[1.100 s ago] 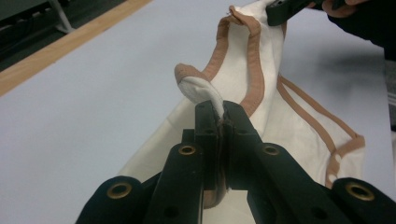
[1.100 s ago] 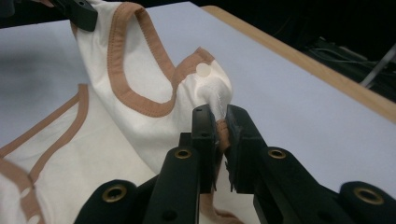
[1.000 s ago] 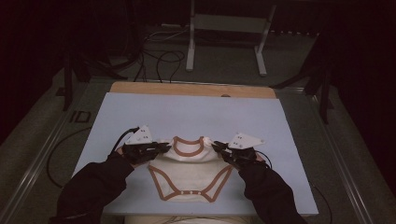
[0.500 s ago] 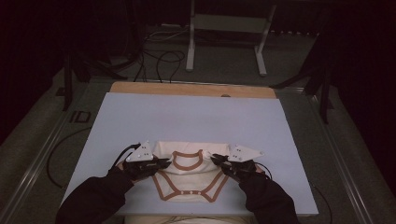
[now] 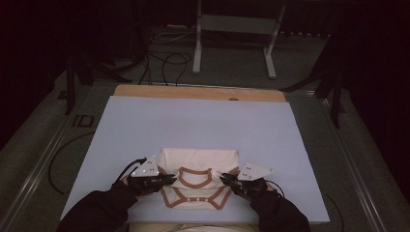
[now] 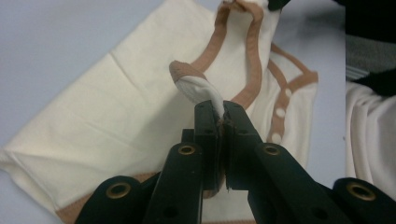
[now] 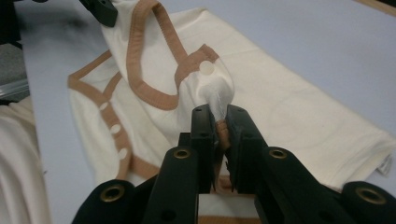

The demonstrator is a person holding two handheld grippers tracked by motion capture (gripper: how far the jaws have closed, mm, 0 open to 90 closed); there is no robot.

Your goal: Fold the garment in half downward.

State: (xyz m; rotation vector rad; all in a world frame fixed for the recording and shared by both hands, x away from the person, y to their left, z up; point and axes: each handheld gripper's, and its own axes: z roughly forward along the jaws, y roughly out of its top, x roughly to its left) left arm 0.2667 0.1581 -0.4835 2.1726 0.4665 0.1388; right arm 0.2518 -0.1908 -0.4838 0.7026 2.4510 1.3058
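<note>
Folding is well under way on the cream bodysuit (image 5: pixel 197 181) with its tan trim — it lies flat at the near edge of the bench (image 5: pixel 145 125), just ahead of the person's forearms. The far part of the garment looks like a smooth doubled panel, and the neckline end, with its tan binding and row of white snaps, now sits nearer the person than that panel, so one fold appears to be going in right now.

Left claw (image 5: pixel 167 180) at the bodysuit's left shoulder: jaws pressed together, pinching a small tuft of cream fabric and tan binding (image 6: pixel 196 84), as the left gripper view shows. Right claw (image 5: pixel 226 180) at the bodysuit's right shoulder — same story, jaws clamped on a bunched corner bearing a white snap (image 7: pixel 206 68), seen in the right gripper view.

Both corners are lifted a little off the panel beneath, not yet laid down. Judging from this, what is left: set the shoulders down square on the body, release, and probably one more fold to make it compact. Off the near side of the bodysuit, more cream cloth (image 7: pixel 18 158) sits at the bench's edge.
</note>
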